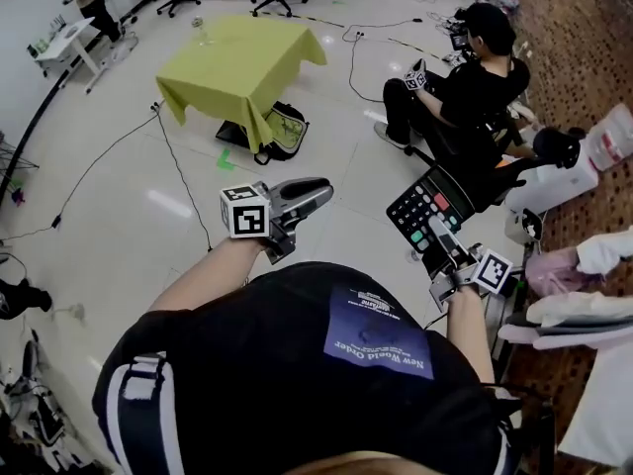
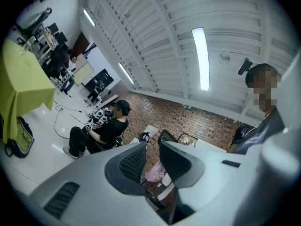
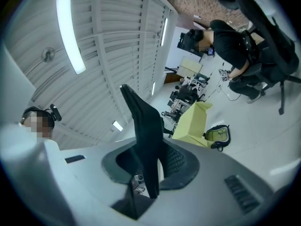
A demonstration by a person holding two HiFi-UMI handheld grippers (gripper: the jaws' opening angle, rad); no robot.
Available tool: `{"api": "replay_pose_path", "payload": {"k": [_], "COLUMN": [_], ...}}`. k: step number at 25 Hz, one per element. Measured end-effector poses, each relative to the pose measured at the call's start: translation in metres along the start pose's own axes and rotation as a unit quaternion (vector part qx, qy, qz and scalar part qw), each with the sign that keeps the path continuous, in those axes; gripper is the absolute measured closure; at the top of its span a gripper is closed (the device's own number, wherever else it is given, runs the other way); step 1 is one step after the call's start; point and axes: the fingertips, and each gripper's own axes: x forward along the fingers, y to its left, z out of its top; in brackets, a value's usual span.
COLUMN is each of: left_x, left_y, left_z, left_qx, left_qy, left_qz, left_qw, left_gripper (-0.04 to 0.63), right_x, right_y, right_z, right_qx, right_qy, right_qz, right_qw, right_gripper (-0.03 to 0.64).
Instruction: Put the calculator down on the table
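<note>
- Black shirt [image 1: 297,364] of wearer closest, low in head view.
- Right gripper [image 1: 442,237]: jaws pinching lower end of calculator [image 1: 425,206], keys up, held in air over white floor [image 1: 129,216].
- Left gripper [image 1: 316,192]: jaws narrowly apart, nothing between.
- Yellow-clothed worktop [image 1: 247,67] well apart from calculator, farther off to left.

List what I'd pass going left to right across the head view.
white desk → yellow-clothed table → calculator. The left gripper overlaps the table, and the seated person overlaps the calculator, so both are left out.
</note>
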Motion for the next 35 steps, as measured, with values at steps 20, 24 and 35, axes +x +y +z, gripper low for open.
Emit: {"api": "replay_pose_path", "payload": {"k": [20, 24, 35], "left_x": [-0.112, -0.110, -0.047], "left_y": [0.237, 0.273, 0.379], "left_z": [0.213, 0.243, 0.322], "left_qx": [0.038, 0.041, 0.049], "left_qy": [-0.082, -0.100, -0.175], "left_qz": [0.094, 0.125, 0.280], "left_qw": [0.9915, 0.9862, 0.9427], "left_gripper": [0.492, 0.558, 0.589], "right_x": [0.358, 0.406, 0.541], "right_y": [-0.066, -0.088, -0.181], "right_z": [0.067, 0.092, 0.230], "right_qx": [0.011, 0.022, 0.049], "right_qy": [0.101, 0.135, 0.260], "right_qz": [0.061, 0.065, 0.122], "right_qw": [0.993, 0.988, 0.956], "right_gripper": [0.545, 0.545, 0.545]}}
